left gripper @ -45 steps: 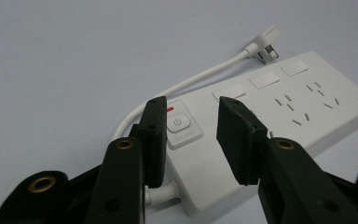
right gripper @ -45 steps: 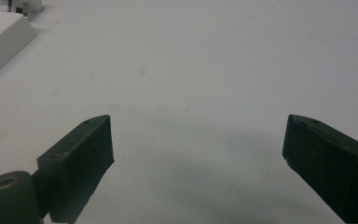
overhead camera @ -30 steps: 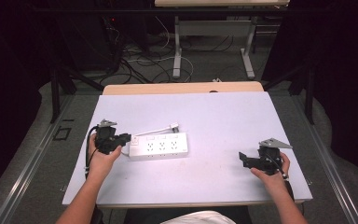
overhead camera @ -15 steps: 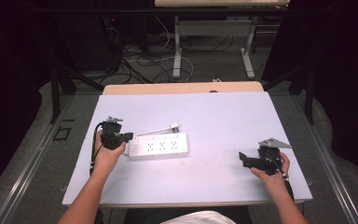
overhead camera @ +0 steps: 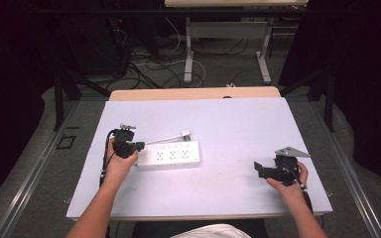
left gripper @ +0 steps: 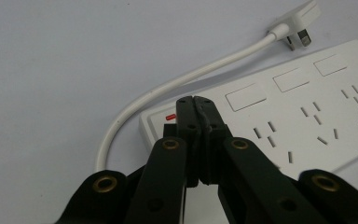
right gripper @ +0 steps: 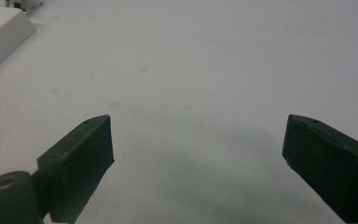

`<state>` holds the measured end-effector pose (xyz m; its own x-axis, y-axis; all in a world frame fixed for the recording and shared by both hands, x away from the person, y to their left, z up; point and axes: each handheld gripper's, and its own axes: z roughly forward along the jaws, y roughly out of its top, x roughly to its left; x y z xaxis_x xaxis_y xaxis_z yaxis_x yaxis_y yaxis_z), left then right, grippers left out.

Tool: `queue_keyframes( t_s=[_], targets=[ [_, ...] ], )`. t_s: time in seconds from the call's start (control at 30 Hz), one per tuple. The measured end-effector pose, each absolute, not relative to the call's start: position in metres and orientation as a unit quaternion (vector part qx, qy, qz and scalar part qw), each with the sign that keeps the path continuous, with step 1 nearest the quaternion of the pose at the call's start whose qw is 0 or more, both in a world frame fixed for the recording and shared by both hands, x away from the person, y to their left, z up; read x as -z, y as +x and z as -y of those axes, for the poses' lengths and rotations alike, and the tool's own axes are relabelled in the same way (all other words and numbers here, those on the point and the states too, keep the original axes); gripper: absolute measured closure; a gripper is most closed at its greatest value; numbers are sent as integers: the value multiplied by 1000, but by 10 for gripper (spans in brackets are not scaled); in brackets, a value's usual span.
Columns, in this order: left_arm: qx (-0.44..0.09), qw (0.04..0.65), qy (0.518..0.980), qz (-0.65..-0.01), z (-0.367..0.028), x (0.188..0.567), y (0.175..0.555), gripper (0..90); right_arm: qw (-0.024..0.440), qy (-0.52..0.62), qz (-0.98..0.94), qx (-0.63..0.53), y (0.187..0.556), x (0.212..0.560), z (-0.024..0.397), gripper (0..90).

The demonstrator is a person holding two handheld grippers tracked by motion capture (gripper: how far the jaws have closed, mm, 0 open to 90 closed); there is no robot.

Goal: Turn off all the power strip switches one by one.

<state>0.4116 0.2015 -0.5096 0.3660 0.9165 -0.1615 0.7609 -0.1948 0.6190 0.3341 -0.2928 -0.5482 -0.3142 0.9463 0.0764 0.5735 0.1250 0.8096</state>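
Note:
A white power strip (overhead camera: 171,155) lies left of the table's middle, its white cable (left gripper: 168,88) curling to a plug (overhead camera: 184,134) just behind it. My left gripper (overhead camera: 140,146) is shut with nothing between its jaws. Its tips (left gripper: 195,100) hover over the strip's left end (left gripper: 158,123), next to the small red switch (left gripper: 169,117). In the left gripper view the strip (left gripper: 307,121) shows several sockets and three white buttons. My right gripper (overhead camera: 256,168) rests near the table's right front, open and apart from the strip. The right gripper view (right gripper: 196,154) has only bare table between the jaws.
The table top (overhead camera: 238,124) is white with a wooden strip (overhead camera: 193,93) along its far edge. Beyond it the floor holds cables and the legs of another table (overhead camera: 188,49). The strip's corner (right gripper: 2,32) sits at the upper left of the right gripper view.
My left gripper has turned and shifted slightly toward the strip's left end. The right gripper has stayed put.

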Motion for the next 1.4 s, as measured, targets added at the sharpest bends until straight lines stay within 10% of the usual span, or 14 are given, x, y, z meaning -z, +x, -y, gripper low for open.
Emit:
queue_keyframes(
  t_s=[1.4],
  targets=[
    [-127,287,769,-558,-195,524,419,900,234,533,-715,-387,336,551,292,90]
  ],
)
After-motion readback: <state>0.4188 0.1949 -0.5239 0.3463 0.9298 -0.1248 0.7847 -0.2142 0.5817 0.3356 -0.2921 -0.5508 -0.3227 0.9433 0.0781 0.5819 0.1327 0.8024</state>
